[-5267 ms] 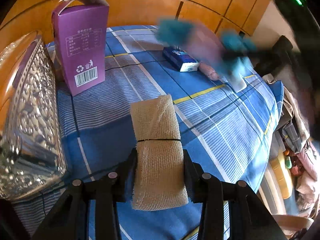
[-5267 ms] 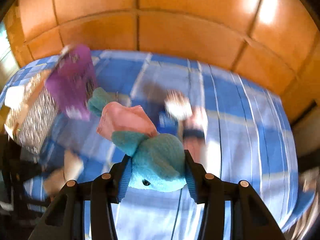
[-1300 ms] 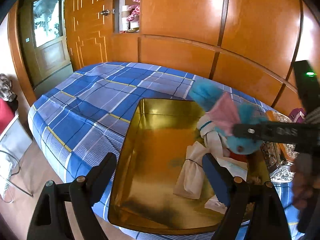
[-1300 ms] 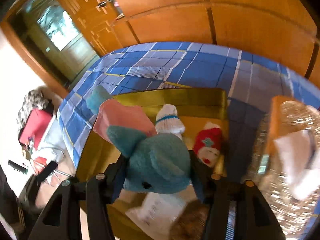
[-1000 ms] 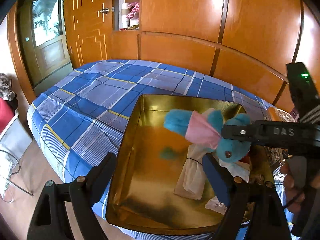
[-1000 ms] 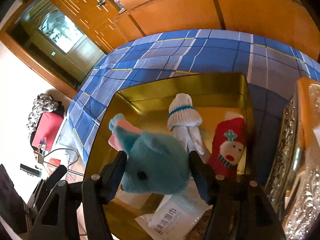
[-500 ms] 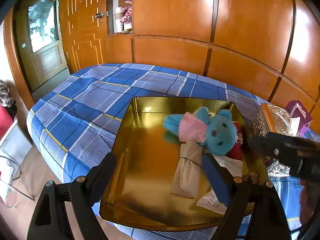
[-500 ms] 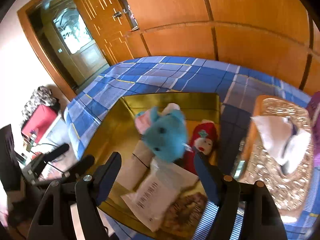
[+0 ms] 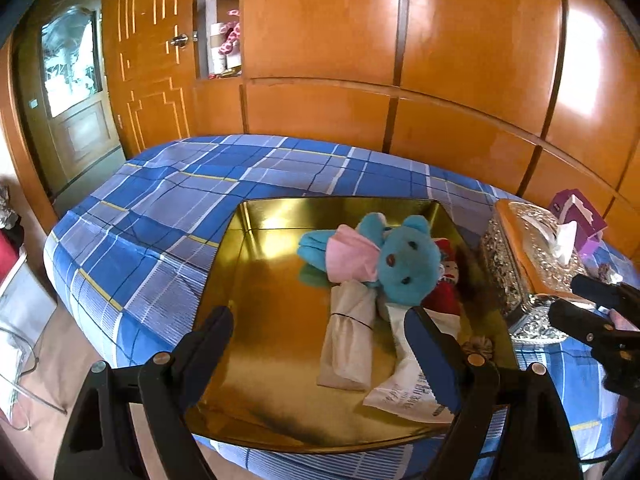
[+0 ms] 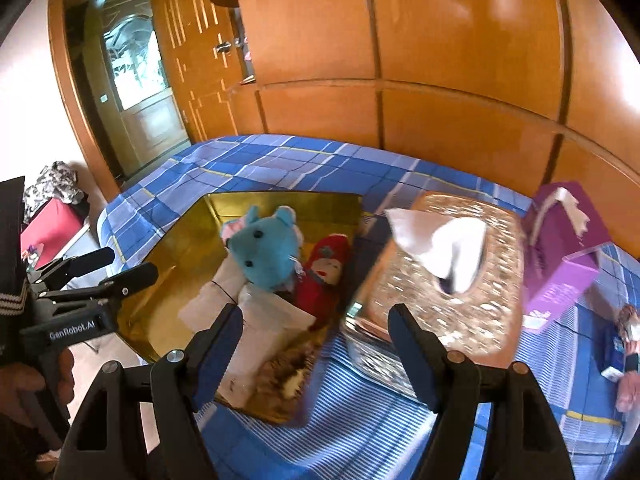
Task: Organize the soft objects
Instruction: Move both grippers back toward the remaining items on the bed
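Teddy bear (image 9: 404, 268): left wrist view — blue plush with a pink bib, lying in the far right part of the gold tray (image 9: 256, 304), its head resting on the cloth roll (image 9: 348, 336) and against the red doll (image 9: 444, 292).
Left gripper (image 9: 320, 344): jaws wide apart, nothing between them, hovering over the tray's near edge.
Paper packet (image 9: 408, 384): flat at the tray's near right, partly under the bear.
Right gripper (image 10: 316, 340): right wrist view — jaws spread wide, empty, above the gap between tray and tissue box (image 10: 440, 280).
Remaining items: small soft things (image 10: 628, 344) lie at the far right on the plaid bedcover (image 10: 320, 160), well apart from the tray.
Risk: the bear sits perched on other items — likely to roll off if the tray or soft bed is nudged.
Risk: a reach to the right could clip the tissue box or the purple carton (image 10: 560, 252), which looks light enough to tip.
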Demonstrator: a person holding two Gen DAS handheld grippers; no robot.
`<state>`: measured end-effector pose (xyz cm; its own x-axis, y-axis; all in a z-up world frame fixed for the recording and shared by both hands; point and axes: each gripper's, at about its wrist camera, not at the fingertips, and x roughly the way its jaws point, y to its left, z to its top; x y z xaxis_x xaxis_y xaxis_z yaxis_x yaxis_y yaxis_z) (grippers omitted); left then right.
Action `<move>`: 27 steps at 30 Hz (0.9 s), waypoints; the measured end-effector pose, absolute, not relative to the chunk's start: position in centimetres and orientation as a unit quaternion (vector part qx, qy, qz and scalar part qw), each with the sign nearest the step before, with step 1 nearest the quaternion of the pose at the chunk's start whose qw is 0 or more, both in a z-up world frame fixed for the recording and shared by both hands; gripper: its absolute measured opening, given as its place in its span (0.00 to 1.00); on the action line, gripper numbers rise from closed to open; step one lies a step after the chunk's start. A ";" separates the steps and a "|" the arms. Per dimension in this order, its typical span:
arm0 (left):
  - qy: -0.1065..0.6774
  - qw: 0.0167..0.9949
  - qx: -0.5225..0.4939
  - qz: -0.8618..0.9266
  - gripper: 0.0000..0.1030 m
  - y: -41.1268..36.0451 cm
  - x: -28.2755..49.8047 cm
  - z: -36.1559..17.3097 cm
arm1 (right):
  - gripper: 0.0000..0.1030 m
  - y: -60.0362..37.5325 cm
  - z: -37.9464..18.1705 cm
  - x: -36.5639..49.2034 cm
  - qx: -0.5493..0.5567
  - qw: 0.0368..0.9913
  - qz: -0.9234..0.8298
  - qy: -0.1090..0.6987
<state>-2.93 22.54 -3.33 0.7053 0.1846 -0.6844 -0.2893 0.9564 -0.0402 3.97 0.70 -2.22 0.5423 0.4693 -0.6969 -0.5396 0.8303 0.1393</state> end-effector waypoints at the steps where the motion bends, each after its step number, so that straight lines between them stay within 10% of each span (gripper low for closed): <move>1: 0.361 0.921 -0.071 0.125 0.85 22.3 -2.9 -3.3 | 0.74 0.1 -2.2 3.8 -0.043 0.879 0.282 0.382; 27: 0.343 0.938 -0.019 0.039 0.85 16.4 -2.8 -1.4 | 0.74 -15.9 -5.8 2.7 0.000 0.898 0.109 0.426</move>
